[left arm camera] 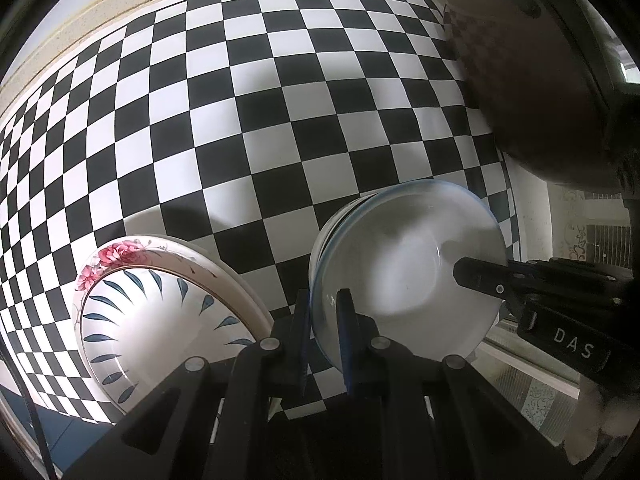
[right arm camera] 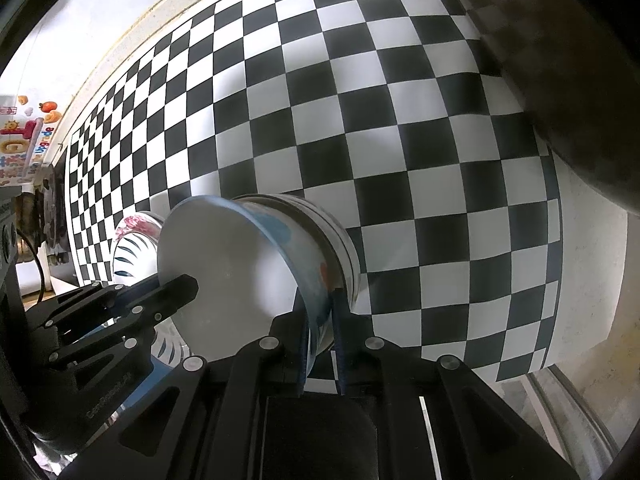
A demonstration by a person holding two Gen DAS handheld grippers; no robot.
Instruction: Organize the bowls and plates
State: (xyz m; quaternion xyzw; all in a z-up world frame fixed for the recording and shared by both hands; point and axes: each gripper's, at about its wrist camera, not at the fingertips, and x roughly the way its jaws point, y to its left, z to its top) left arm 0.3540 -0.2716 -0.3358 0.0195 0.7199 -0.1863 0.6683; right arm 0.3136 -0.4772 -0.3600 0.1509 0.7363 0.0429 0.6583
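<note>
A white bowl (left arm camera: 404, 264) with a blue rim sits on top of a stack of bowls, held above the checkered cloth. My left gripper (left arm camera: 325, 304) is shut on its near rim. My right gripper (right arm camera: 321, 312) is shut on the opposite rim of the same bowl (right arm camera: 224, 264); its finger (left arm camera: 480, 276) shows inside the bowl in the left wrist view. The left gripper's fingers (right arm camera: 160, 296) reach in from the left in the right wrist view. A floral plate with a blue-leaf bowl (left arm camera: 160, 312) on it lies at the left, also seen in the right wrist view (right arm camera: 132, 248).
A black-and-white checkered cloth (left arm camera: 280, 100) covers the table. A large dark round object (left arm camera: 532, 92) looms at the upper right, also in the right wrist view (right arm camera: 572, 80). A beige table edge (left arm camera: 100, 8) runs along the back. Colourful packaging (right arm camera: 24, 136) stands far left.
</note>
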